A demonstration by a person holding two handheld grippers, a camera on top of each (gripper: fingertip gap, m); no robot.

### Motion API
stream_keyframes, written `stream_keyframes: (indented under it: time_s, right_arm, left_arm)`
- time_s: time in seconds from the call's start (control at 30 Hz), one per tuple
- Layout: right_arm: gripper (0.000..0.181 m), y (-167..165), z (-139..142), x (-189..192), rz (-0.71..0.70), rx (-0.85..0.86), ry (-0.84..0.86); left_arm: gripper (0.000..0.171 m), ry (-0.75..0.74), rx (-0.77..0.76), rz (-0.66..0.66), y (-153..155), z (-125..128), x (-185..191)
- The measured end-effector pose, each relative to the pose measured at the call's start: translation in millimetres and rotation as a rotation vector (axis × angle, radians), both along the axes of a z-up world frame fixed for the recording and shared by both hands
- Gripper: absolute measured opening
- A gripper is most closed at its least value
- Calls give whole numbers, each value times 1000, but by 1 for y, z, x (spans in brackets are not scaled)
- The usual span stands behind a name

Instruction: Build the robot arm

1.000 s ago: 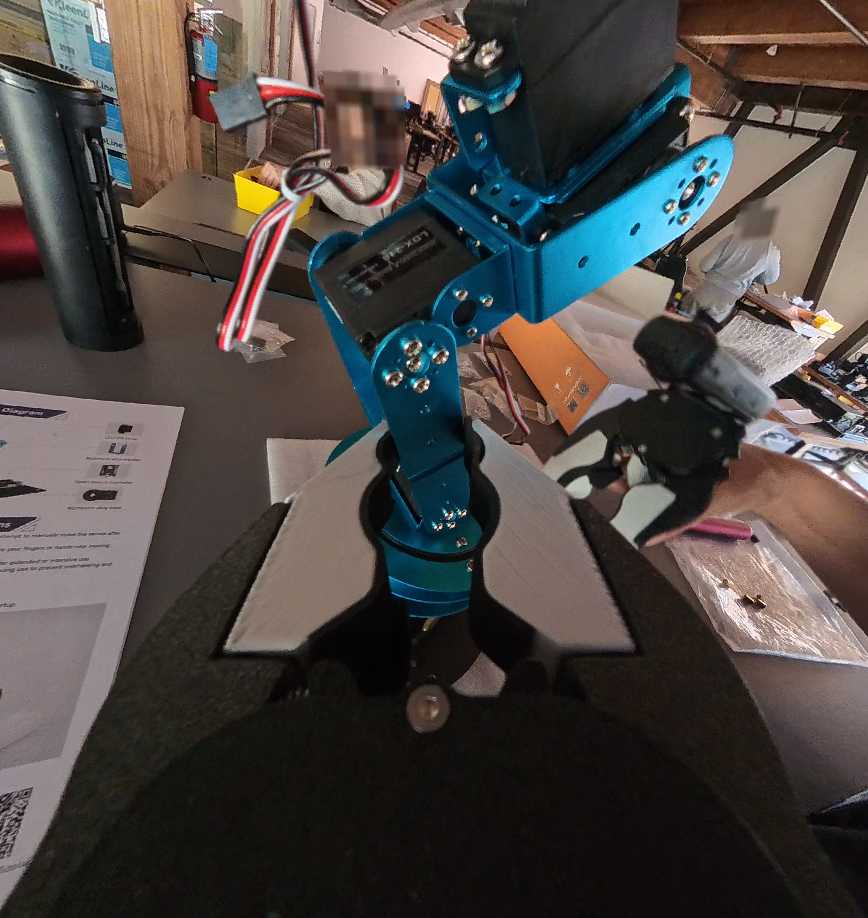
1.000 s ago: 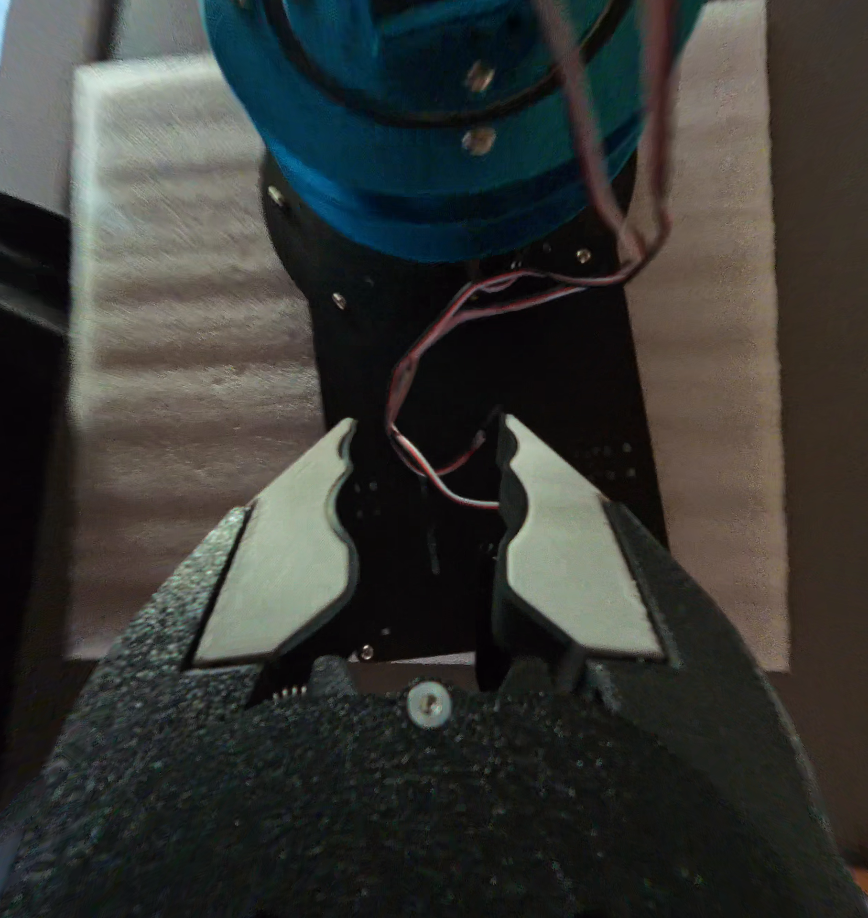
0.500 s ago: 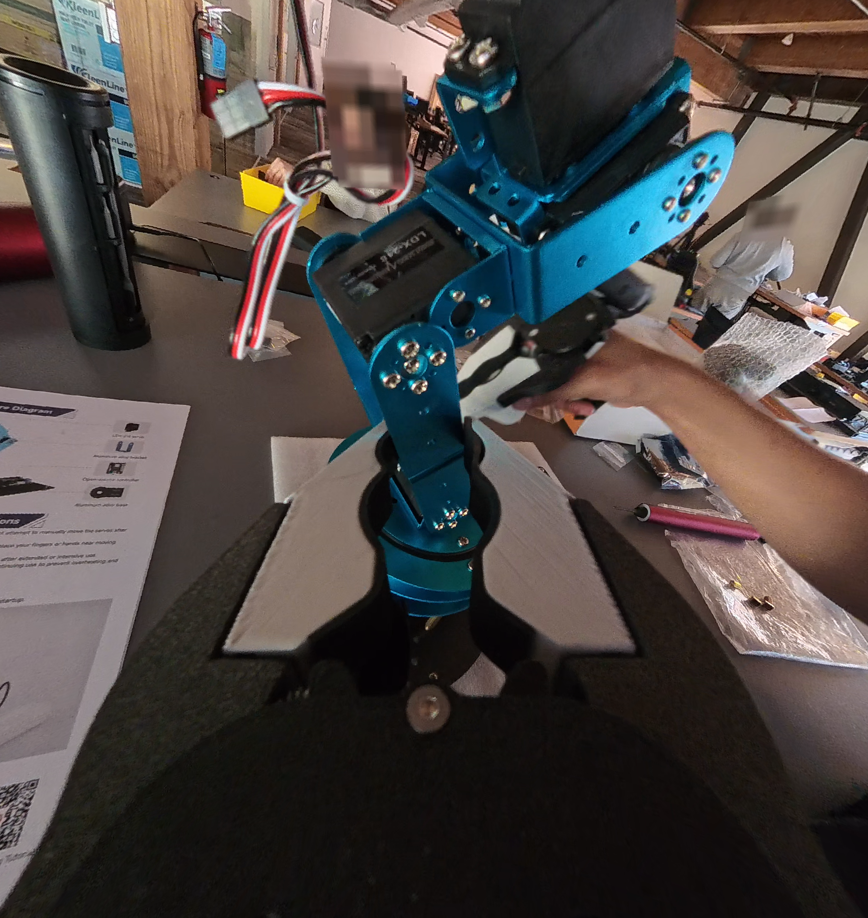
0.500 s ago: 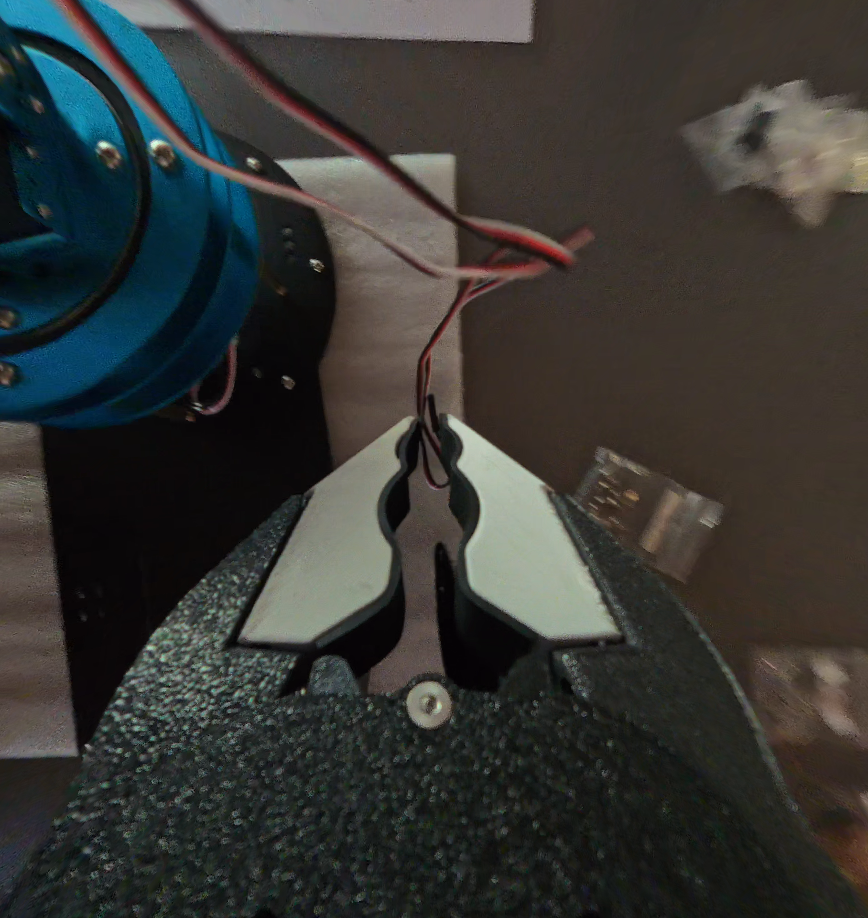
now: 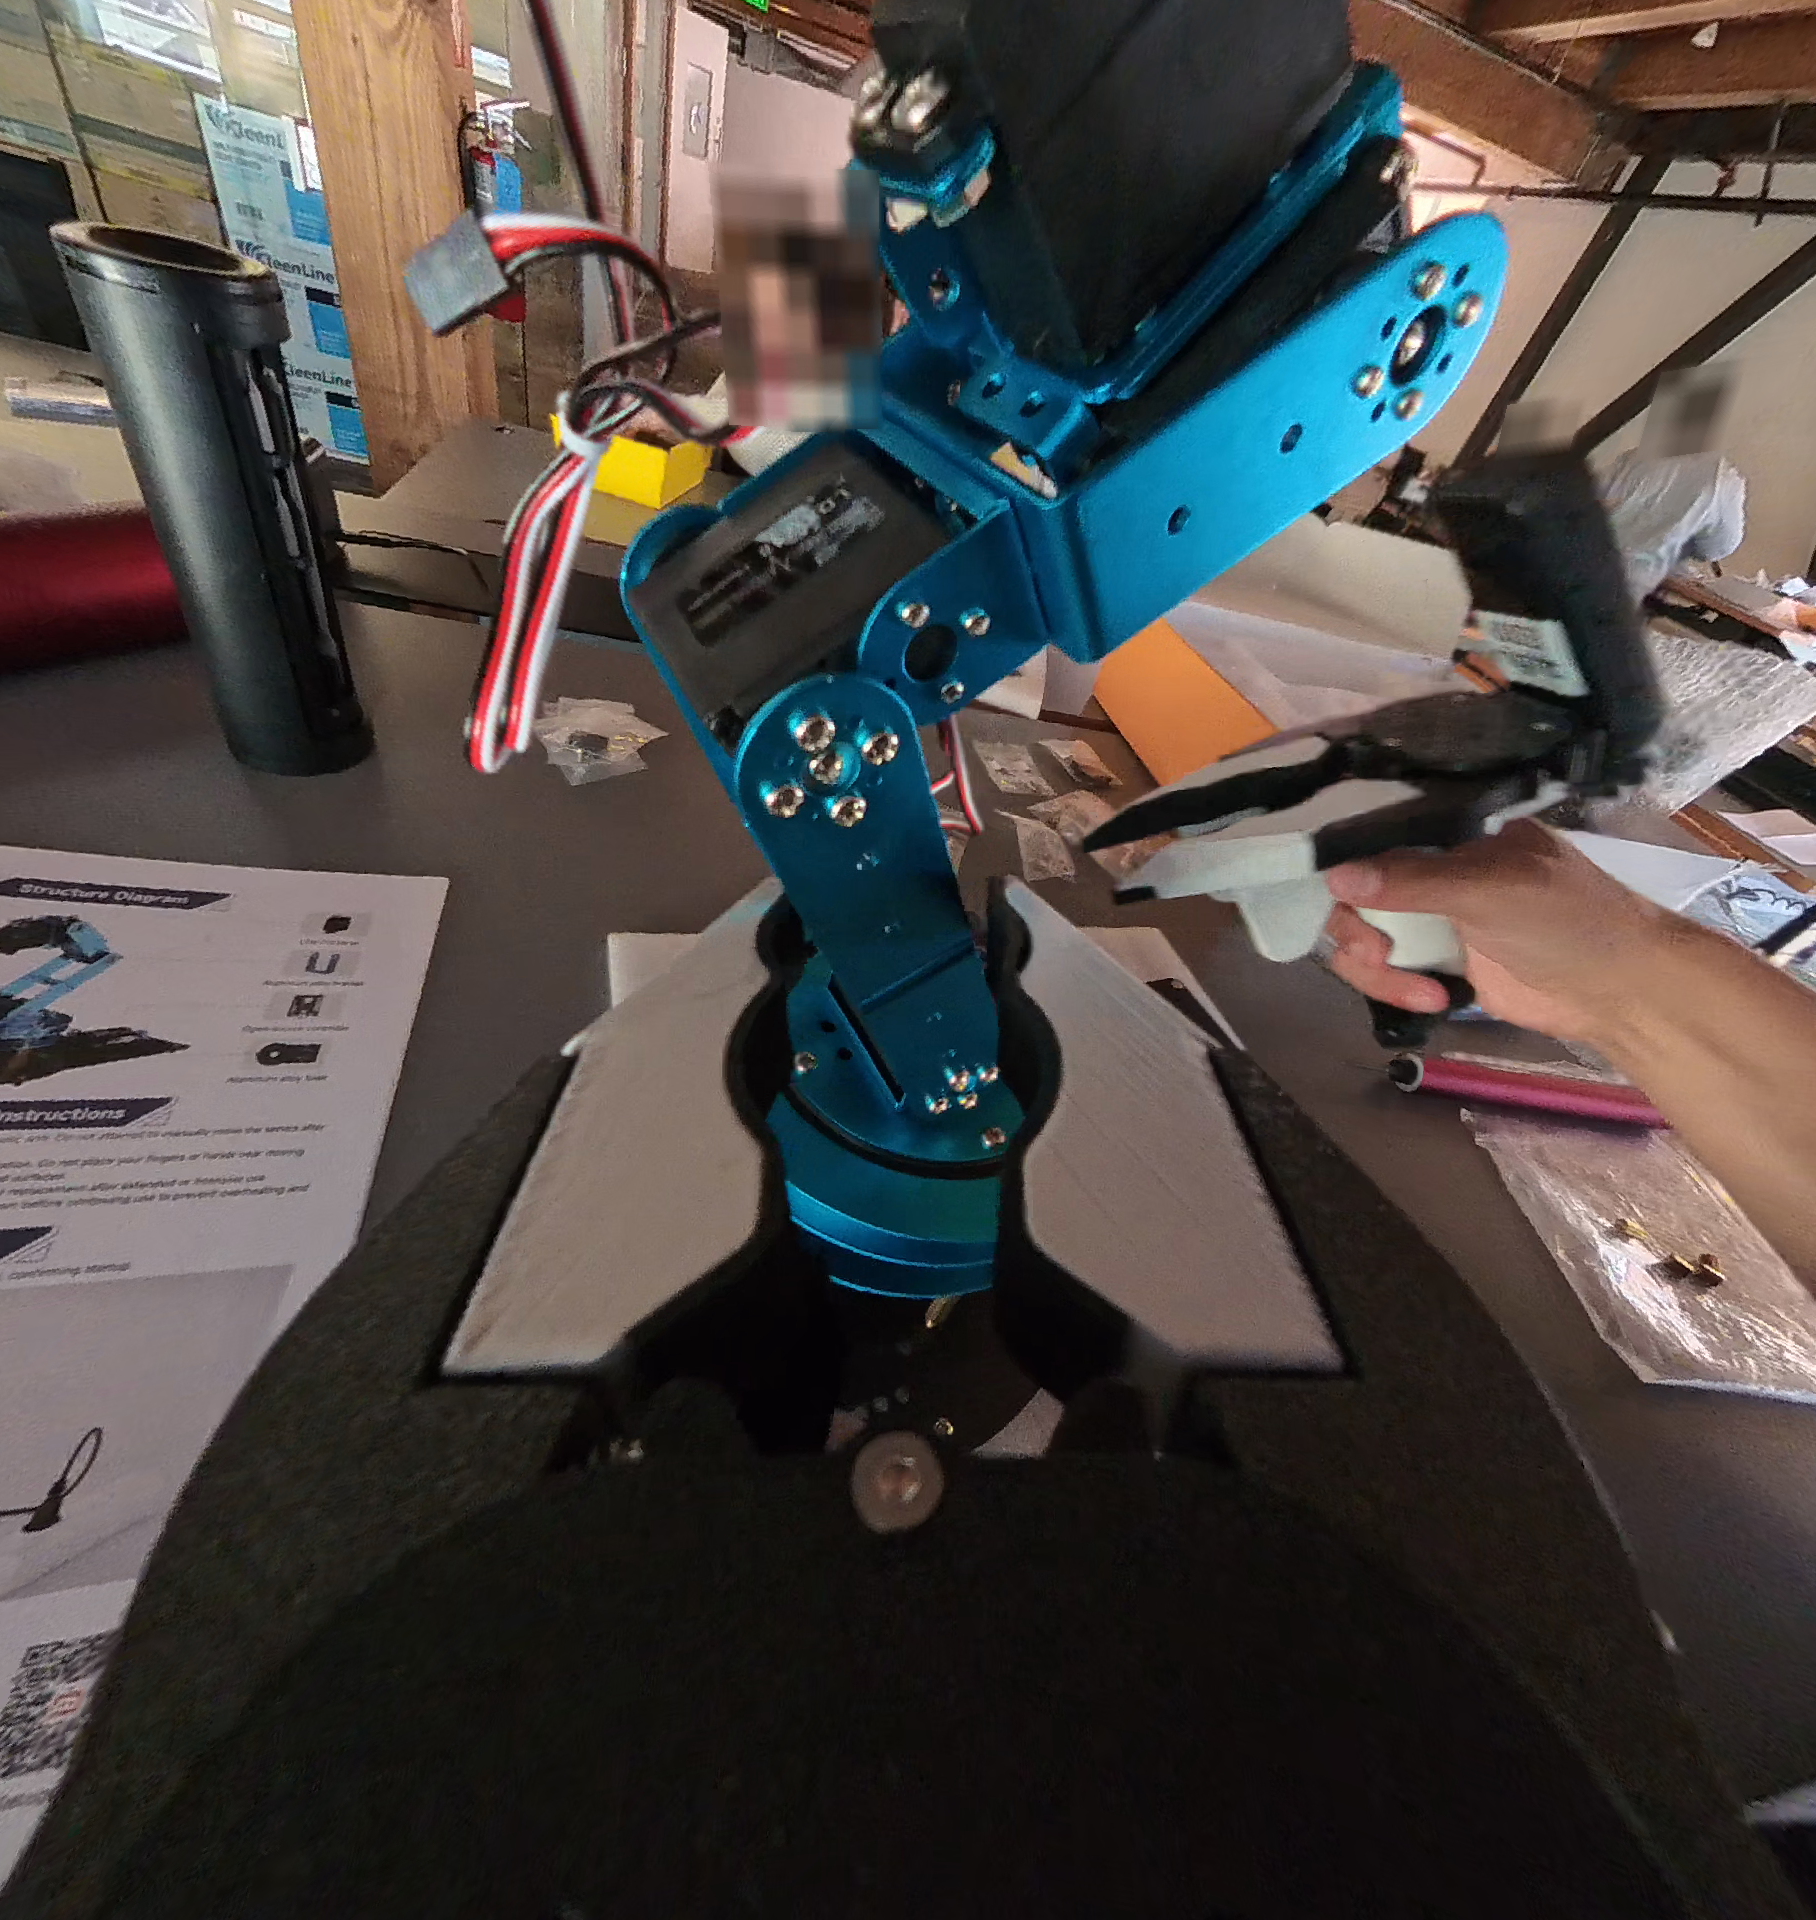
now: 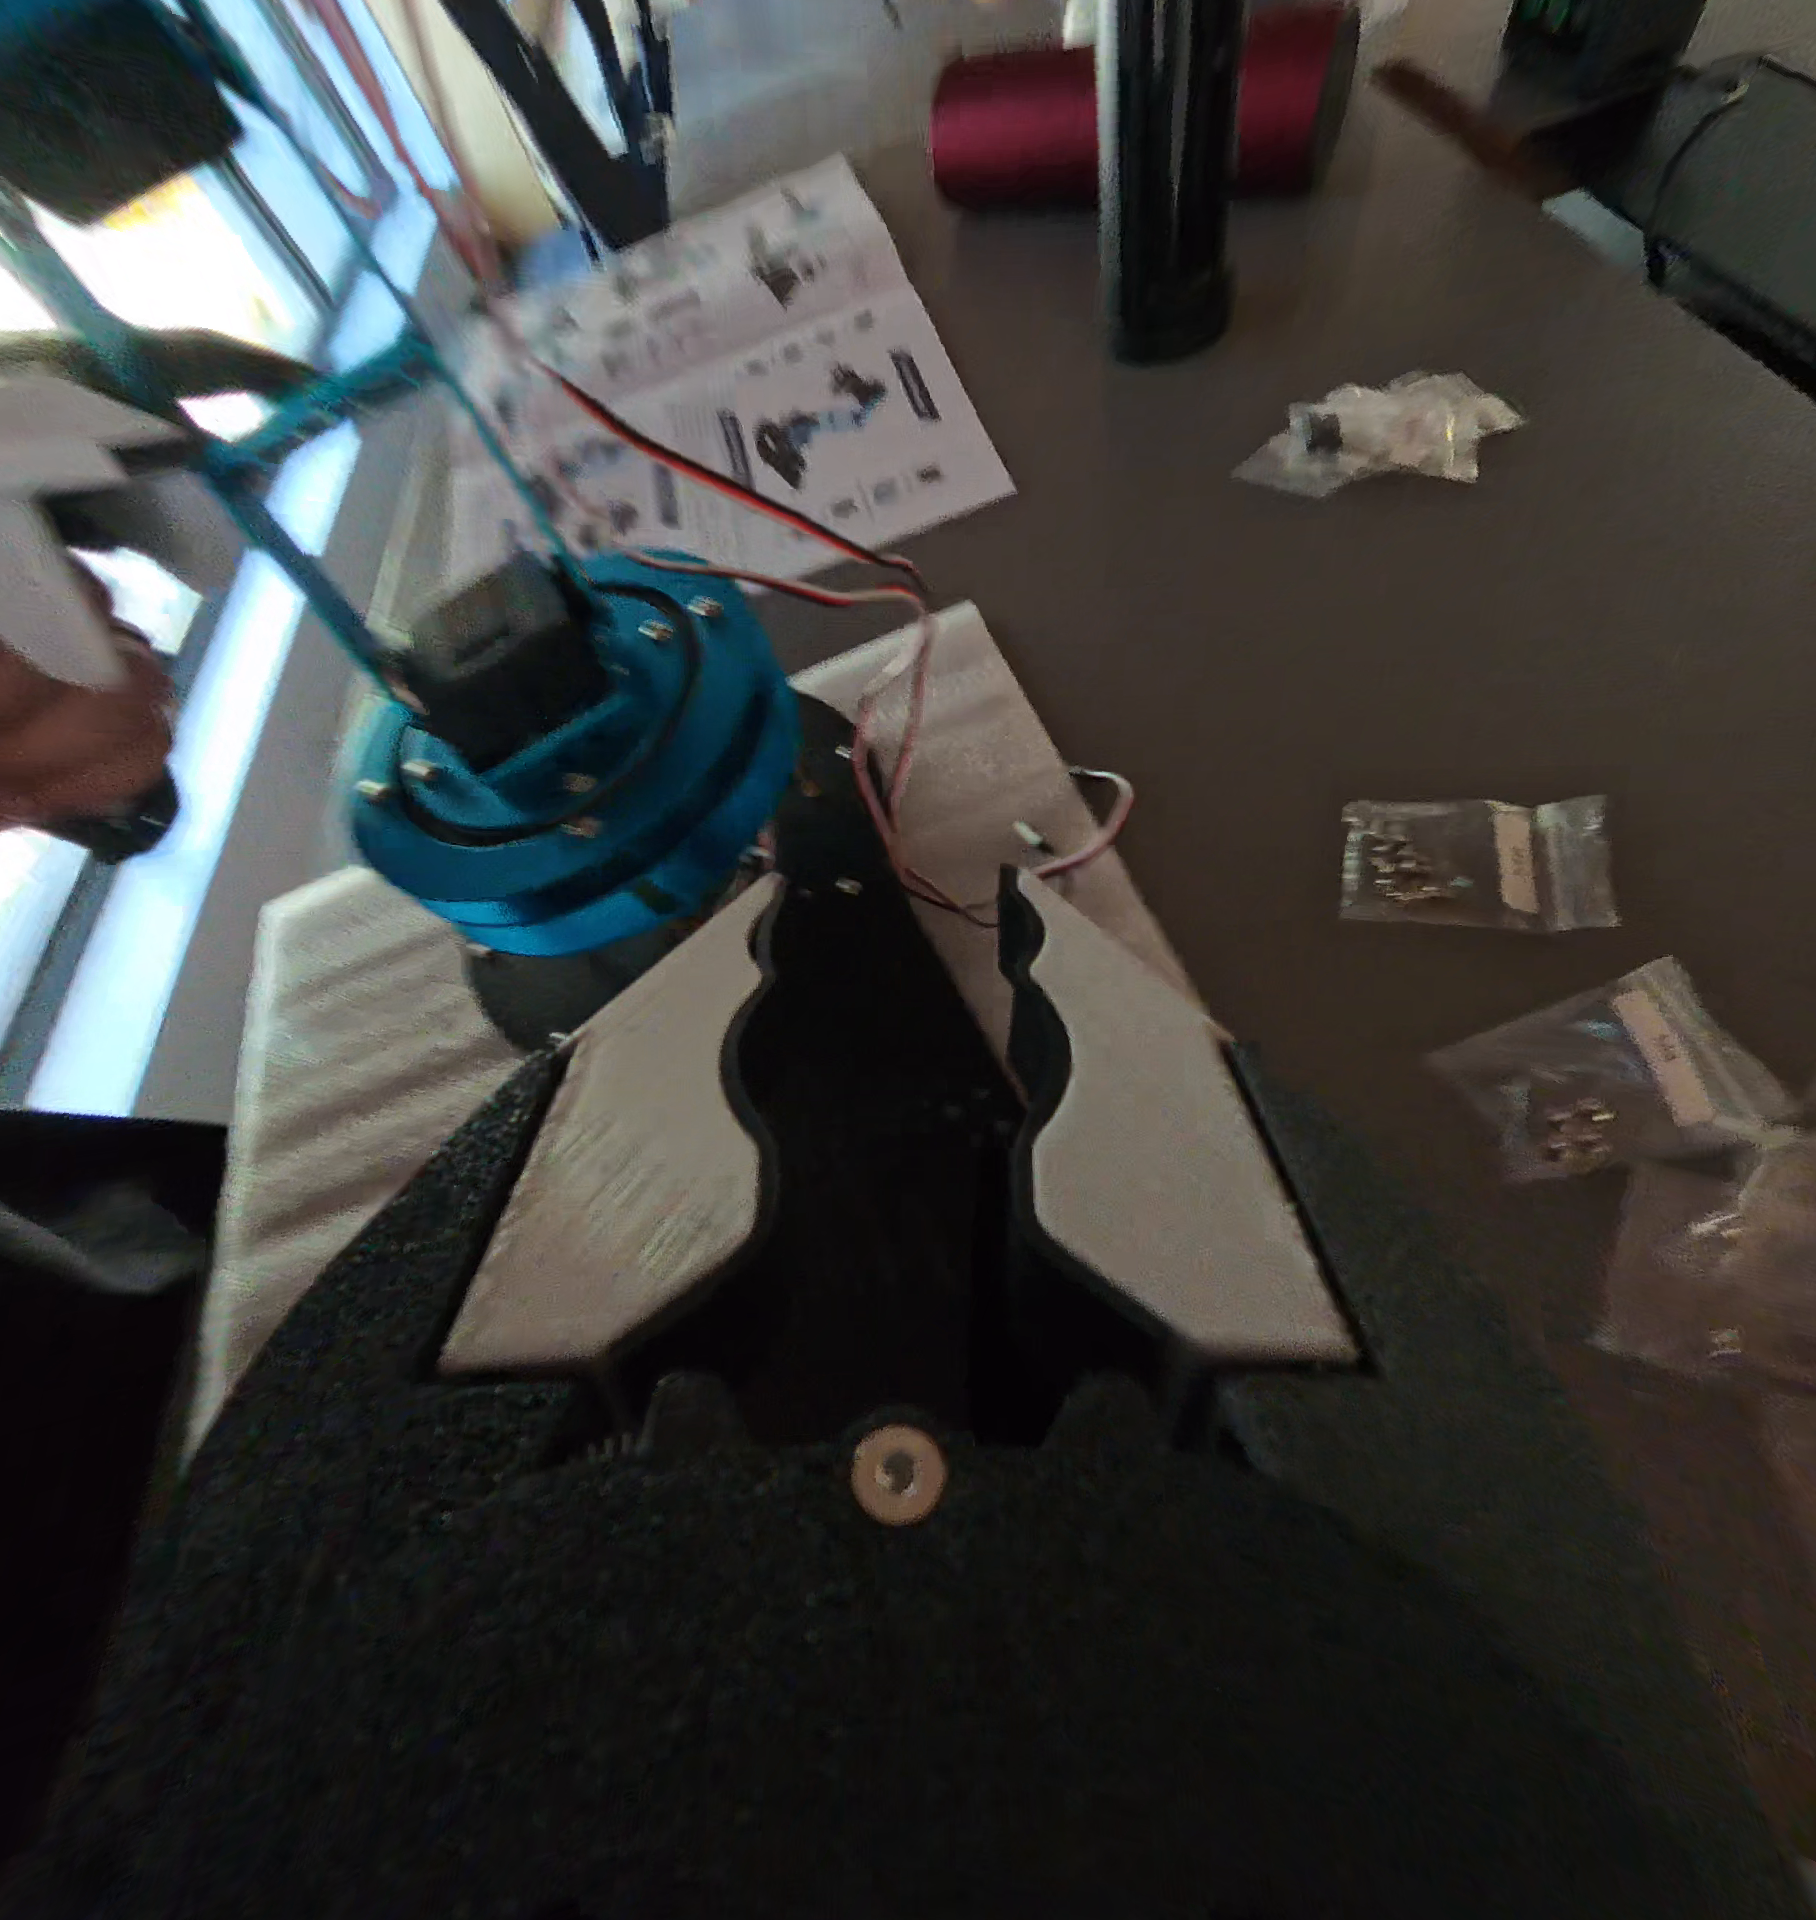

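A: What sits at the middle of it all?

B: A small blue robot arm (image 5: pixel 883 935) standing on a black plate (image 6: pixel 862 1091), which rests on a white foam sheet (image 6: pixel 364 1039) on the grey counter (image 5: pixel 571 852). It leans to the right, and black servos are set into its blue brackets.

A: And the left gripper (image 5: pixel 888 1029)?

B: Its fingers (image 5: pixel 634 1195) are clamped on the arm's lower bracket, just above the round blue base (image 6: pixel 571 790).

A: The right gripper (image 6: pixel 888 914)?

B: Its fingers (image 6: pixel 623 1174) are apart and grip nothing. It is over the black plate beside the base, and thin servo wires (image 6: pixel 883 665) trail past its fingertips. In the left wrist view it shows farther off, held in a hand (image 5: pixel 1486 935) to the right of the arm.

A: What lies around?

B: A printed instruction sheet (image 5: pixel 156 1091) is on the left, with a black cylinder (image 5: pixel 218 499) standing upright beyond it. A red, white and black cable (image 5: pixel 530 582) hangs from the arm's upper part. To the right lie a pink rod (image 5: pixel 1527 1086), a clear bag (image 5: pixel 1662 1257) with small brass parts, and several little bags of hardware (image 6: pixel 1475 862). The right wrist view is blurred.
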State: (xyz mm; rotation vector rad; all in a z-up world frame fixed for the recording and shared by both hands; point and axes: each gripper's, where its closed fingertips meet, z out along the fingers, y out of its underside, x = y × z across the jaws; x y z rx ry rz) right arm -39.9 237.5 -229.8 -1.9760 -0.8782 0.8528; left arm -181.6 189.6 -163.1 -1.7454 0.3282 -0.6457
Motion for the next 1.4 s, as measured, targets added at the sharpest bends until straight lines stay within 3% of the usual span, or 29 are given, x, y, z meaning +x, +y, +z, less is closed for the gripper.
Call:
stream_keyframes:
  time_s: [0.13,0.3,0.47,0.63,0.73,0.83,0.93,1.03,1.13,1.2,1.3,1.4]
  right_arm:
    - [46,-45,18,-15,-19,-56,179]
    - [53,-73,13,-33,-31,32,111]
    - [72,-64,13,-52,48,133,18]
    - [73,-49,33,-57,-18,7,263]
    - [66,-77,30,-58,-128,65,222]
    - [64,-128,25,-76,-188,44,233]
    - [61,-180,21,-110,-204,29,253]
    - [57,-218,11,-166,-136,-44,308]
    - [54,-242,0,-220,-31,-138,348]
    - [52,-249,-6,-247,8,-194,372]
    - [51,-254,-17,-281,45,-231,352]
    - [51,-252,-25,-315,91,-224,285]
  left_arm:
    - [48,-4,-1,-31,-5,1,-2]
    - [54,6,55,-113,-24,4,-12]
    - [60,22,68,-289,-52,-9,-35]
    - [59,91,82,-317,-93,-26,-85]
    - [59,60,21,-272,-139,-51,-125]
    - [59,-7,-105,-218,-185,-89,-167]
    - [58,5,-188,-149,-220,-132,-210]
    - [56,-3,-263,-71,-234,-165,-250]
    - [54,-44,-331,-32,-231,-179,-279]
    - [51,-61,-318,-18,-214,-174,-295]
    - [48,-19,-276,-28,-163,-155,-315]
    - [48,85,-188,-13,-84,-120,-338]
